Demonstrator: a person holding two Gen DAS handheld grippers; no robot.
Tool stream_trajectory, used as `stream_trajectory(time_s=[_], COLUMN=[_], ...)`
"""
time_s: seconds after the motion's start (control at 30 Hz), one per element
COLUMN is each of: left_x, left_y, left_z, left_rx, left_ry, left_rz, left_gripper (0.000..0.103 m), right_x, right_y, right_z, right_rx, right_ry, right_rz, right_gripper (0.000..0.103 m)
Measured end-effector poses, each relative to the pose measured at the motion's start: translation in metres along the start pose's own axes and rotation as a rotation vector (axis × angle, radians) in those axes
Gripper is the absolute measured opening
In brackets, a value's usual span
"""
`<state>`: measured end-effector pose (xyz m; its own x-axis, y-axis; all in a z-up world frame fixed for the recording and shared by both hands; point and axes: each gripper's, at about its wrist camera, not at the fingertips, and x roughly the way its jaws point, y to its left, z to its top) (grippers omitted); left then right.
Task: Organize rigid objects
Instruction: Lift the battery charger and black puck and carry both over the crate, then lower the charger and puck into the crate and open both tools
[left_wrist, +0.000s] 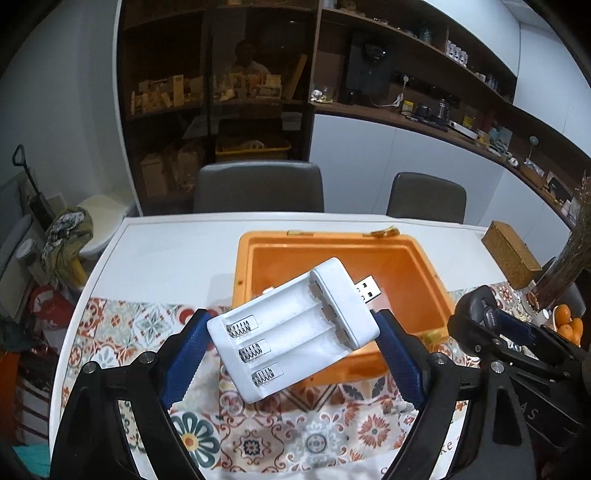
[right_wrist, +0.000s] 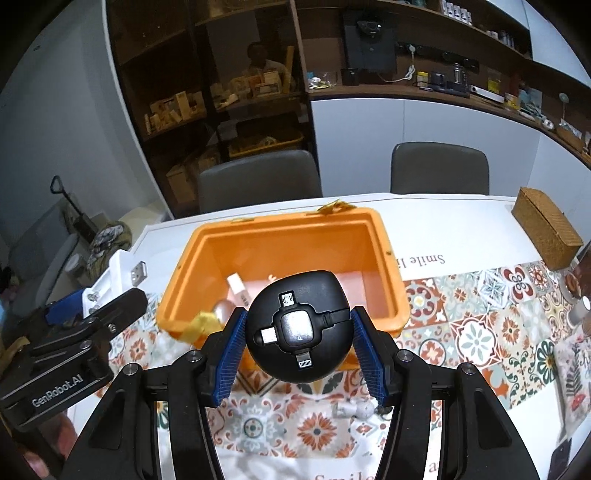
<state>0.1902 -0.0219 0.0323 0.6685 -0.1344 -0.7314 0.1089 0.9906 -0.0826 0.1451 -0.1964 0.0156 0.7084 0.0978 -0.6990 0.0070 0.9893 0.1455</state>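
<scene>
With the left tongs (left_wrist: 291, 334) clamped on the white battery charger (left_wrist: 295, 328) and the right tongs (right_wrist: 297, 349) clamped on the black round adapter (right_wrist: 299, 326), carry both level over the orange bin (right_wrist: 373, 225) near the worktop's far edge before releasing.

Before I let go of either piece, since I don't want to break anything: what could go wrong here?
The white battery charger sits skewed between the left gripper pads, gripped near its corners, so it may twist out. Its USB plug points into the orange bin and could strike the wall. The round black adapter in the right gripper could roll free and land on the small items in the bin.
</scene>
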Motion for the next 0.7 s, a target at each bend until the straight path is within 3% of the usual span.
stream_trajectory(time_s=[0.43, 0.7], left_x=[0.019, 0.056], left_y=[-0.006, 0.000], left_z=[0.039, 0.052], left_rx=[0.037, 0.002], left_ry=[-0.032, 0.101], left_rz=[0.049, -0.025], left_gripper=[0.089, 0.089], right_x=[0.022, 0.049], right_y=[-0.008, -0.015], right_z=[0.043, 0.061], right_rx=[0.026, 0.040], right_ry=[0.001, 0.074], right_rz=[-0.018, -0.022], right_gripper=[0.056, 0.056])
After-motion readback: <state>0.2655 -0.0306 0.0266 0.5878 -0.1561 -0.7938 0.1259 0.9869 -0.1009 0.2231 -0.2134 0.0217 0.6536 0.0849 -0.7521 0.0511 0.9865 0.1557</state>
